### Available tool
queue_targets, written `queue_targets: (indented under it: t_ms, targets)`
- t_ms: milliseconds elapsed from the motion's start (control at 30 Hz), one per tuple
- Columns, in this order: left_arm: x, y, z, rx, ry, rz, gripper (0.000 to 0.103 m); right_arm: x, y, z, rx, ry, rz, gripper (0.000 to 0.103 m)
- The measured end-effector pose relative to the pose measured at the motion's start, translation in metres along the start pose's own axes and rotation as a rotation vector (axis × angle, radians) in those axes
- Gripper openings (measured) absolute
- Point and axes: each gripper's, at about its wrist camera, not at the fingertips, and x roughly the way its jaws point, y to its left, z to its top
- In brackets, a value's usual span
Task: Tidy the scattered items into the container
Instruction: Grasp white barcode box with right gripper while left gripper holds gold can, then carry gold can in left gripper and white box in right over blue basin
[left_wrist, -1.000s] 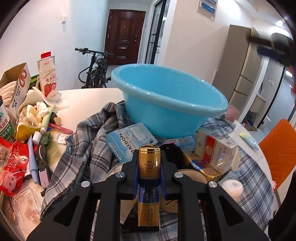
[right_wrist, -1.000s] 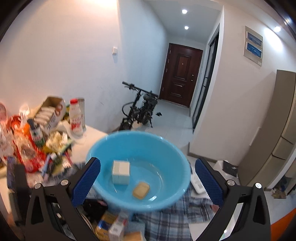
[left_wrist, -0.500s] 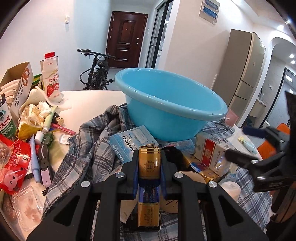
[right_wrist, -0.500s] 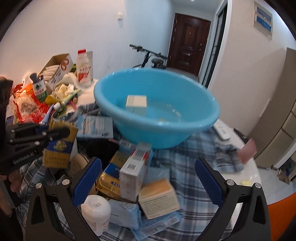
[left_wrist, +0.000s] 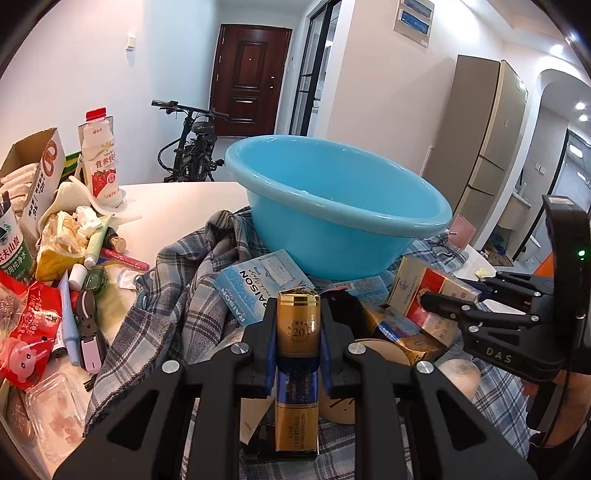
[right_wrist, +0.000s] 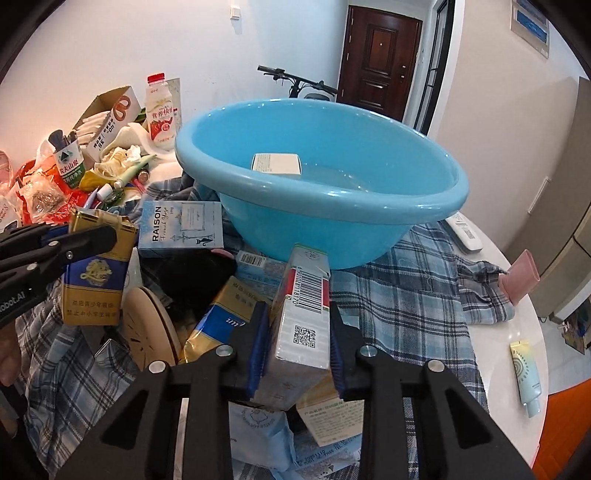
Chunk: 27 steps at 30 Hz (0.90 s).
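Note:
A light blue basin (left_wrist: 332, 221) (right_wrist: 317, 206) stands on a plaid cloth, with a white box (right_wrist: 275, 164) lying inside it. In front of the basin my left gripper (left_wrist: 298, 332) is shut on a gold and blue cigarette pack (left_wrist: 297, 325), held upright above the pile. The right wrist view shows that pack (right_wrist: 94, 280) at the left, between the left fingers (right_wrist: 85, 236). My right gripper (right_wrist: 297, 332) is down in the pile, its jaws closing, pads pressed on both sides of a red and white barcoded box (right_wrist: 303, 314) (left_wrist: 424, 280).
A pale blue RAISON box (right_wrist: 183, 229), gold packs, a round wooden disc (right_wrist: 147, 328) and other small boxes lie heaped on the plaid cloth (right_wrist: 406, 295). Snack bags, a milk bottle (left_wrist: 103, 158) and a cardboard box crowd the table's left. A remote (right_wrist: 463, 230) and a tube (right_wrist: 526, 376) lie at the right edge.
My right gripper came down from above the basin into the pile and closed from wide open onto the red and white box. The left gripper and its pack stayed put.

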Motion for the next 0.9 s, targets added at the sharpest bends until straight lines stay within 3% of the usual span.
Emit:
queue_targets:
  t_ms: [367, 533, 733, 900]
  targets:
    - [-0.002, 0.003, 0.001, -0.016, 0.003, 0.009, 0.017, -0.044, 0.001, -0.001, 0.008, -0.082, 0.015, 0.029]
    - [-0.023, 0.000, 0.007, -0.010, -0.025, 0.030, 0.017, -0.075, -0.002, 0.001, 0.021, -0.139, 0.016, 0.029]
    - [-0.053, -0.014, 0.034, 0.031, -0.096, 0.045, 0.017, -0.106, -0.007, 0.018, 0.016, -0.221, 0.006, 0.029]
    - [-0.073, -0.024, 0.072, 0.052, -0.149, 0.019, 0.017, -0.134, -0.007, 0.052, -0.007, -0.306, -0.013, 0.029]
